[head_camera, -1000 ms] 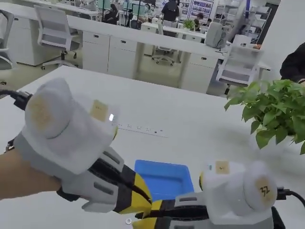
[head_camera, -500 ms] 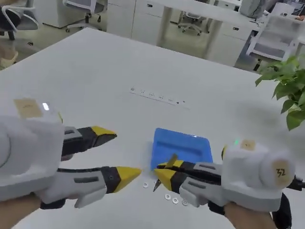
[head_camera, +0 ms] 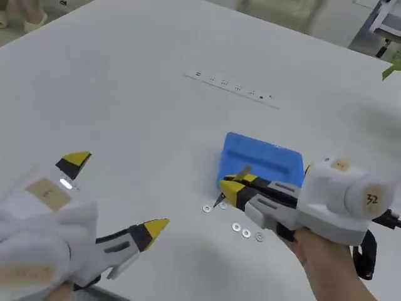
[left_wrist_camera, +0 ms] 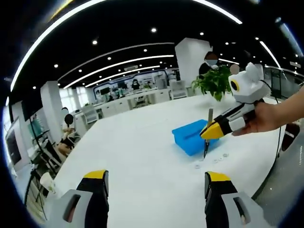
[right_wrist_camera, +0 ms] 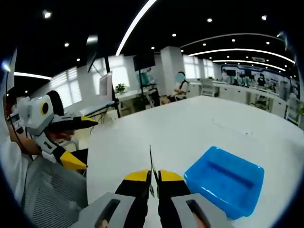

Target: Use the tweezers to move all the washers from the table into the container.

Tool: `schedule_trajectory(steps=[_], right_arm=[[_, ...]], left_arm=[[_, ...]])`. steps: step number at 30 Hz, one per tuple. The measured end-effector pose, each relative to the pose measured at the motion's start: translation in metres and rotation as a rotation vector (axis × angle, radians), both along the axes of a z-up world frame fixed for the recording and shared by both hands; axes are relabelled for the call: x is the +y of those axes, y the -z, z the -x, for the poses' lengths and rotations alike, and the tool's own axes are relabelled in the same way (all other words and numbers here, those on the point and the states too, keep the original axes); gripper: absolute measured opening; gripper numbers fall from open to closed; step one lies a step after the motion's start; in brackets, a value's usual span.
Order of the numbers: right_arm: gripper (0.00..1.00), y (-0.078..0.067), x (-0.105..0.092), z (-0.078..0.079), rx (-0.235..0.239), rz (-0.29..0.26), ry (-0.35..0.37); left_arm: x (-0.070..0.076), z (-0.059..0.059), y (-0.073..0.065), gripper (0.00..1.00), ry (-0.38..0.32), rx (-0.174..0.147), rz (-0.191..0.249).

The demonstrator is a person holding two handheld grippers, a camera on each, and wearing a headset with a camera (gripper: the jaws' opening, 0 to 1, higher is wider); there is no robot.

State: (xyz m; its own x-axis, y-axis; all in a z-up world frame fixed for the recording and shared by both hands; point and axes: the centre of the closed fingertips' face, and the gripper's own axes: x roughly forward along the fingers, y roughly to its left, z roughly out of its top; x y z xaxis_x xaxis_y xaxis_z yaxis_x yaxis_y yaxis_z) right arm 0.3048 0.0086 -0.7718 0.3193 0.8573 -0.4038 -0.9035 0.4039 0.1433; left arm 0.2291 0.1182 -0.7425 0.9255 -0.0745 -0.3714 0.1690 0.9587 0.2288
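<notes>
Several small metal washers (head_camera: 236, 227) lie on the white table just in front of the blue container (head_camera: 263, 164). My right gripper (head_camera: 229, 187) is shut on the tweezers (head_camera: 217, 200), whose tip points down at the leftmost washer (head_camera: 207, 209). In the right gripper view the tweezers (right_wrist_camera: 151, 166) stand clamped between the closed jaws, with the container (right_wrist_camera: 225, 183) to the right. My left gripper (head_camera: 116, 194) is open and holds nothing, well to the left of the washers. The left gripper view shows the right gripper (left_wrist_camera: 216, 129), the tweezers (left_wrist_camera: 205, 147) and the container (left_wrist_camera: 190, 137) ahead.
A row of small sockets (head_camera: 232, 84) is set into the tabletop (head_camera: 125, 100) beyond the container. A potted plant (left_wrist_camera: 213, 80) stands at the table's far side. The table edge runs close behind the washers on my side.
The head camera has tilted down onto the table. My left gripper has drawn back to the near left, away from the washers. The right gripper still holds the tweezers by the container.
</notes>
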Motion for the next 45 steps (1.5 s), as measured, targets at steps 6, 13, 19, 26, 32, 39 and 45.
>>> schedule_trajectory(steps=[6,13,19,26,32,39,45], right_arm=[[0.03,0.018,-0.001,-0.011,0.004,0.01,0.031],[0.03,0.027,0.002,-0.022,0.012,0.0,0.059],[0.03,0.037,0.009,-0.022,0.021,0.014,0.052],[0.03,0.044,0.008,-0.021,0.005,0.057,0.032],[0.03,0.044,0.009,-0.02,-0.008,0.057,0.021],[0.03,0.045,0.008,-0.021,0.014,0.056,0.041],[0.03,0.045,0.007,-0.02,0.033,0.045,0.05]], left_arm=[[0.008,0.001,0.002,0.86,-0.026,-0.012,0.012],[0.01,0.003,0.012,0.88,-0.037,0.044,0.061],[0.01,0.004,0.017,0.85,-0.036,0.072,0.062],[0.01,0.005,0.021,0.83,-0.032,0.092,0.048],[0.01,0.005,0.023,0.83,-0.028,0.101,0.035],[0.01,0.005,0.026,0.84,-0.028,0.113,0.024],[0.011,0.005,0.027,0.83,-0.03,0.114,0.022]])
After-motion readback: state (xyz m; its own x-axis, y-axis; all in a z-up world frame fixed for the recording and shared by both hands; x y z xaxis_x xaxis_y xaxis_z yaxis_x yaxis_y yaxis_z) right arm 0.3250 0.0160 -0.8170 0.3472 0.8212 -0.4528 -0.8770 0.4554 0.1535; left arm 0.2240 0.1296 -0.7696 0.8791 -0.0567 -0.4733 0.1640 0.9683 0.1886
